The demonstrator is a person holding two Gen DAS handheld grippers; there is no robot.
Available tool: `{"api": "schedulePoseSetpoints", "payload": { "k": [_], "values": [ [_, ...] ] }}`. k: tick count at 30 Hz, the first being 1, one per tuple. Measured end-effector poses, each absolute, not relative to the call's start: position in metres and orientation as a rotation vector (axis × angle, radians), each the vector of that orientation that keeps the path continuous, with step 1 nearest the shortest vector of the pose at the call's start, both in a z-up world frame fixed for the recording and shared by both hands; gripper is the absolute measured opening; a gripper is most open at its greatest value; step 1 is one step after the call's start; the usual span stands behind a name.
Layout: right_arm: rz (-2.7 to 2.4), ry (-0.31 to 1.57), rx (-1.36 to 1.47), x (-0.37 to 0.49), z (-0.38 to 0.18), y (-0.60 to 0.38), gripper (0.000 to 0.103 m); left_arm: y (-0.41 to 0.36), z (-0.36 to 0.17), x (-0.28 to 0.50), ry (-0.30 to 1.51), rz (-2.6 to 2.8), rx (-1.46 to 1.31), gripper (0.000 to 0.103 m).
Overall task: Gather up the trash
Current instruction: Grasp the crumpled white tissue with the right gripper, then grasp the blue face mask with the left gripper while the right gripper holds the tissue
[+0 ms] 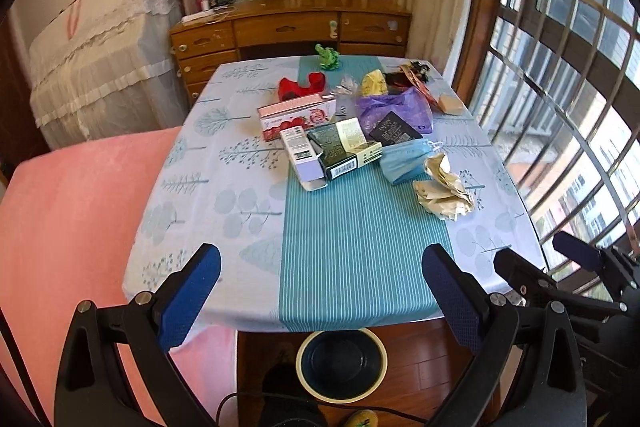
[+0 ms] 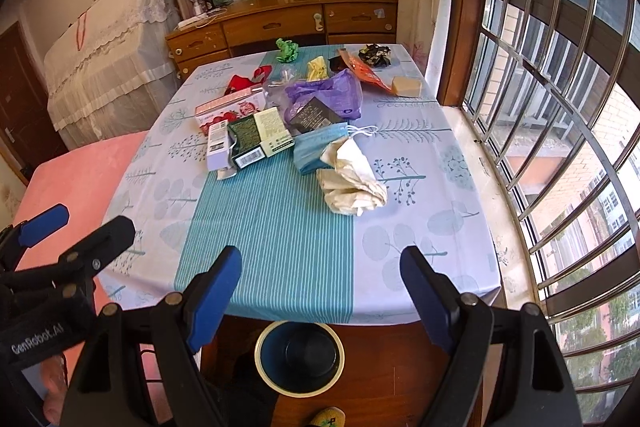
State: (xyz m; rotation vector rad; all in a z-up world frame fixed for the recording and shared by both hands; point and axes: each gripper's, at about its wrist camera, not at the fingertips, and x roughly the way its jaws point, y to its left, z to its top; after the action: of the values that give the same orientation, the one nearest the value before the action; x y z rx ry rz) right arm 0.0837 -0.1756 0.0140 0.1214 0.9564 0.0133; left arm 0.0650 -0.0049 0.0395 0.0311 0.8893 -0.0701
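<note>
Trash lies on the far half of the table: crumpled beige paper (image 1: pixel 442 193) (image 2: pixel 352 183), a blue face mask (image 1: pixel 404 157) (image 2: pixel 316 147), a dark green box (image 1: pixel 340 151) (image 2: pixel 256 139), a white box (image 1: pixel 302 155), a red-and-white carton (image 1: pixel 294 117) (image 2: pixel 228 113), a purple bag (image 1: pixel 394 109) (image 2: pixel 326 95) and green paper (image 1: pixel 328 58) (image 2: pixel 287 50). An empty dark bin (image 1: pixel 341 363) (image 2: pixel 299 357) stands on the floor under the near table edge. My left gripper (image 1: pixel 320 291) and right gripper (image 2: pixel 320 291) are open and empty, above the near edge.
The table (image 1: pixel 352 251) has a blue-and-white cloth. A pink bed (image 1: pixel 68 227) is at the left, a barred window (image 2: pixel 560 107) at the right, a wooden desk with shelves (image 1: pixel 288 27) behind. A tan block (image 2: pixel 407 86) sits at the far right.
</note>
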Motion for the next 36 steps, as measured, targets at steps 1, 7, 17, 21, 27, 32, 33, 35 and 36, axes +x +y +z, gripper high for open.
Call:
{"api": "schedulePoseSetpoints", "payload": {
  "k": [1,7,17,21,27,32,33,35,36],
  "values": [
    [0.000,0.956,0.137,0.092,0.013,-0.177,0.082,-0.007,0.038,0.075,0.900,-0.097,0.047,0.099],
    [-0.058,1.009,0.237,0.143,-0.008,-0.186,0.082,-0.020,0.033,0.139,0.944,-0.238,0.175,0.099],
    [-0.178,1.186,0.229,0.221,-0.089,-0.199,0.057,-0.040,0.001,0.234,1.059,-0.504,0.288,0.099],
    [-0.182,1.207,0.257,0.228,-0.102,-0.203,0.033,-0.056,-0.009,0.266,1.095,-0.605,0.308,0.099],
    [-0.246,1.177,0.383,0.215,-0.094,-0.221,0.010,-0.091,-0.029,0.295,1.146,-0.719,0.370,0.096],
    [-0.297,1.154,0.530,0.194,-0.090,-0.241,0.008,-0.136,-0.057,0.303,1.181,-0.768,0.513,0.083],
    [-0.303,1.148,0.542,0.190,-0.088,-0.242,0.008,-0.144,-0.062,0.303,1.183,-0.773,0.536,0.083],
    [-0.309,1.137,0.564,0.183,-0.085,-0.243,0.008,-0.158,-0.072,0.303,1.183,-0.768,0.584,0.083],
    [-0.312,1.131,0.573,0.179,-0.084,-0.243,0.008,-0.166,-0.077,0.303,1.181,-0.764,0.609,0.081]
  ]
}}
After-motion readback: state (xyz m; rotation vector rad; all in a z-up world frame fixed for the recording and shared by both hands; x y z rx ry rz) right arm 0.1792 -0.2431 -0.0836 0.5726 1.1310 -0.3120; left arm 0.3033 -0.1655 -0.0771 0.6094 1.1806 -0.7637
